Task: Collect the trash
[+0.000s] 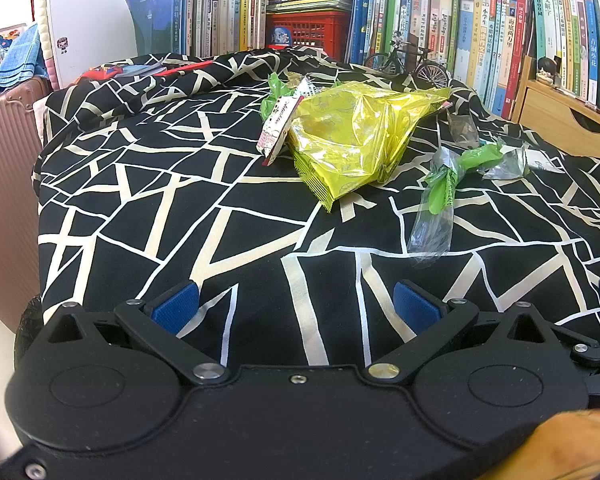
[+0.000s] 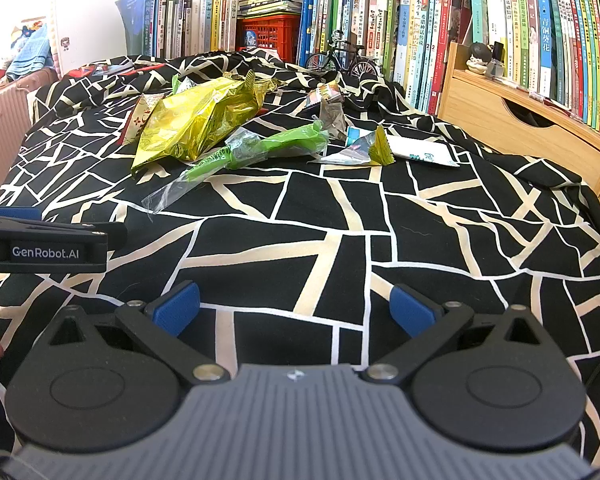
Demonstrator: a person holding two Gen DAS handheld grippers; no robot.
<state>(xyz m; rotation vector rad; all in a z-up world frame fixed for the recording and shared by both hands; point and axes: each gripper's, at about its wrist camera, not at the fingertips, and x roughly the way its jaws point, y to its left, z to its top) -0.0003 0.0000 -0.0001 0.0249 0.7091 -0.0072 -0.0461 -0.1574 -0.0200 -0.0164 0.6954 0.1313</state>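
Note:
Wrappers lie scattered on a black cloth with cream lines (image 1: 220, 184) (image 2: 300, 220). A big yellow foil bag (image 1: 352, 136) (image 2: 196, 120) sits in the middle, with a white and red packet (image 1: 276, 126) at its left. A green and clear plastic wrapper (image 1: 440, 192) (image 2: 240, 152) lies nearer. A small yellow-edged wrapper (image 2: 364, 148) and a white packet (image 2: 424, 152) lie further right. My left gripper (image 1: 296, 308) is open and empty, well short of the trash. My right gripper (image 2: 296, 306) is open too, nothing between its blue pads. The left gripper's side (image 2: 56, 240) shows in the right wrist view.
Rows of books (image 1: 460, 20) (image 2: 420, 32) line the back. A red crate (image 1: 308, 30), a small model bicycle (image 1: 408, 62) (image 2: 340, 58) and a wooden drawer unit (image 1: 564, 120) (image 2: 520, 120) stand behind the cloth. A pink suitcase (image 1: 4, 184) is at the left.

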